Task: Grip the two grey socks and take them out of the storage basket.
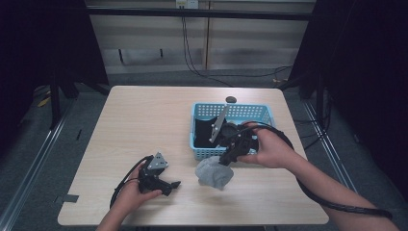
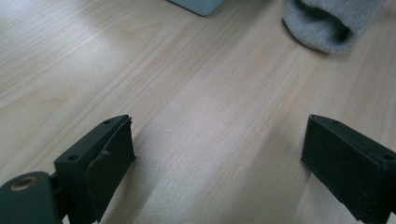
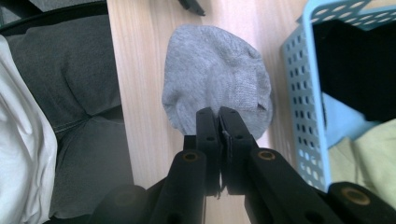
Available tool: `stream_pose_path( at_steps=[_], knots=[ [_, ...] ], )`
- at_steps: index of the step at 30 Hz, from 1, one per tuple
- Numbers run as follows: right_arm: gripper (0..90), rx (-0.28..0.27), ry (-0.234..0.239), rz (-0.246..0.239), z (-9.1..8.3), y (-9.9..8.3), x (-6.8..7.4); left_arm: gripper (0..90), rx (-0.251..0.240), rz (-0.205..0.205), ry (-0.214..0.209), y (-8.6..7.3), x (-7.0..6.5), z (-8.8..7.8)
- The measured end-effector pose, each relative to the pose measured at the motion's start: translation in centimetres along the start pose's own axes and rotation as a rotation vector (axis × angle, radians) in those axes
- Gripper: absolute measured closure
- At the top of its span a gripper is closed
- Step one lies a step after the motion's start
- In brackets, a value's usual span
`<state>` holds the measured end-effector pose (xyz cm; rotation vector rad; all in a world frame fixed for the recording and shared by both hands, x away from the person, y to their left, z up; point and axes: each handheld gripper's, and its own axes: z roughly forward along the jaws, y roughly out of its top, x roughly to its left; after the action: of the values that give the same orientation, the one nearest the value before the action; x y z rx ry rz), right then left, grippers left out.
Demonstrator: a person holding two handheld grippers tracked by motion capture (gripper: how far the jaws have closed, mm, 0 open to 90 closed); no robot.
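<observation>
right tool (image 3: 218, 112) pinching grey sock (image 3: 215, 70), blue basket (image 3: 303, 93)

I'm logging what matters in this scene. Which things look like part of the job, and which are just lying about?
Likely in the job:
crumpled grey knit sock
perforated light-blue plastic basket holding black and pale cloth
right hand-held gripper, shut above the sock
left hand-held gripper, open

Just lying about:
small dark round disc beyond the basket
black cables on the floor
</observation>
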<state>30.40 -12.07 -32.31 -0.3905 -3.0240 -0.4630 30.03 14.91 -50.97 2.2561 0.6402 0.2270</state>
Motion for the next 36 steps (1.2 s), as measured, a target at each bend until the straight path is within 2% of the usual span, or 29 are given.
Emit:
stream_pose_path(
  at_steps=[11, 16, 18, 25, 33, 36],
  knots=[
    [87.6, 0.028, 0.049, 0.001, 3.6, -0.1, 0.3, 8.5, 0.004, 0.007, 0.001, 0.0, 0.0, 0.0],
    [87.5, 0.042, 0.058, -0.006, 4.4, -0.1, 0.3, 8.5, 0.006, 0.01, 0.0, 0.0, 0.1, 0.0],
    [87.4, 0.041, 0.069, 0.005, 4.8, -0.1, 0.4, 8.5, 0.007, 0.009, 0.001, 0.0, 0.1, 0.0],
    [87.1, 0.06, 0.07, -0.009, 6.6, 0.0, 0.3, 8.5, 0.007, 0.009, 0.0, 0.0, 0.1, -0.1],
    [86.6, 0.069, 0.056, -0.023, 7.3, 0.2, 0.4, 8.5, 0.008, 0.012, 0.0, 0.0, 0.1, -0.1],
    [86.3, 0.082, 0.051, -0.01, 7.6, 0.3, 0.5, 8.4, 0.009, 0.011, 0.0, 0.0, 0.1, -0.1]
  ],
)
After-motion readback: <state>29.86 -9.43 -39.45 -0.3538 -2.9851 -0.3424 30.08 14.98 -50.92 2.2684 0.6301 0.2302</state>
